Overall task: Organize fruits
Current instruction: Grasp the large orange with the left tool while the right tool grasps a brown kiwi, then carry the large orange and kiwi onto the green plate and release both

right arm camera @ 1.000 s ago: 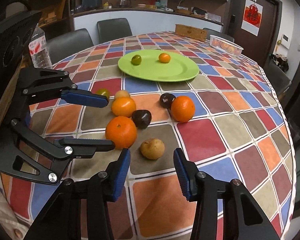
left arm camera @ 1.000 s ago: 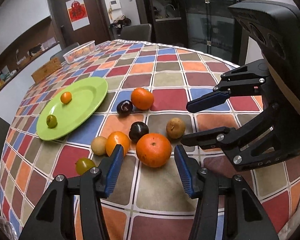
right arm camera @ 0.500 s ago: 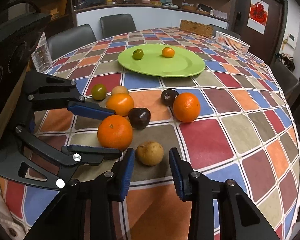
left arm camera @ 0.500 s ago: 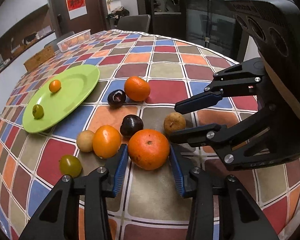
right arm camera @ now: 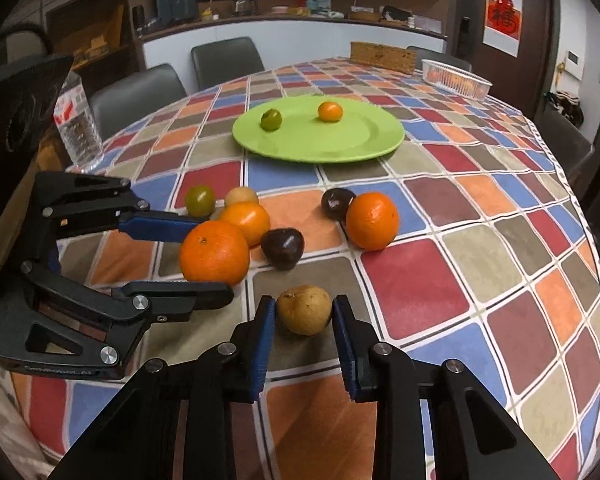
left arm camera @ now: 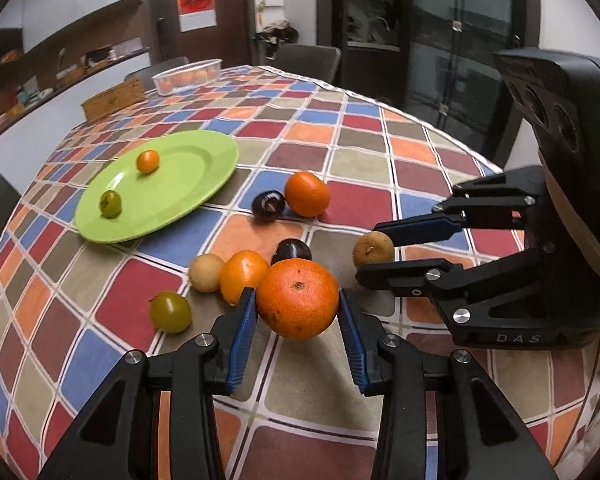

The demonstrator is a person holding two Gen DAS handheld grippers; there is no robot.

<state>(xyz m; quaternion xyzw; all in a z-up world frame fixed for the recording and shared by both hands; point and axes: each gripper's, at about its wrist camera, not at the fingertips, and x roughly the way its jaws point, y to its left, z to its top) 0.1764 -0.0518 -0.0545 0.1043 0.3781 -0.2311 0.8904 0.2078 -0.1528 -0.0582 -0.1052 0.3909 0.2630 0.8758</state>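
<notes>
My left gripper [left arm camera: 297, 296] is shut on the large orange [left arm camera: 296, 312], both blue pads pressing its sides. My right gripper [right arm camera: 303, 308] is closing on the small brown fruit [right arm camera: 304, 315], and its pads touch both sides. Each gripper shows in the other's view: the right gripper [left arm camera: 370, 254] at the right, the left gripper [right arm camera: 212, 258] at the left. The green plate [left arm camera: 180, 188] farther back holds a tiny orange fruit [left arm camera: 147, 161] and a green fruit [left arm camera: 111, 203]. Loose between are another orange [left arm camera: 307, 199], two dark plums [left arm camera: 269, 206], a smaller orange [left arm camera: 244, 276], a tan fruit [left arm camera: 207, 273] and a green fruit [left arm camera: 170, 312].
The round table wears a checked cloth [left arm camera: 380, 168]. A white basket [left arm camera: 188, 76] and a wooden box [left arm camera: 114, 98] stand at its far side. A water bottle [right arm camera: 78, 124] stands near the left edge. Chairs [right arm camera: 224, 60] ring the table.
Both grippers moved forward and narrowed. The left pads now grip the large orange and the right pads now meet the brown fruit, where earlier both fruits lay ahead of open jaws.
</notes>
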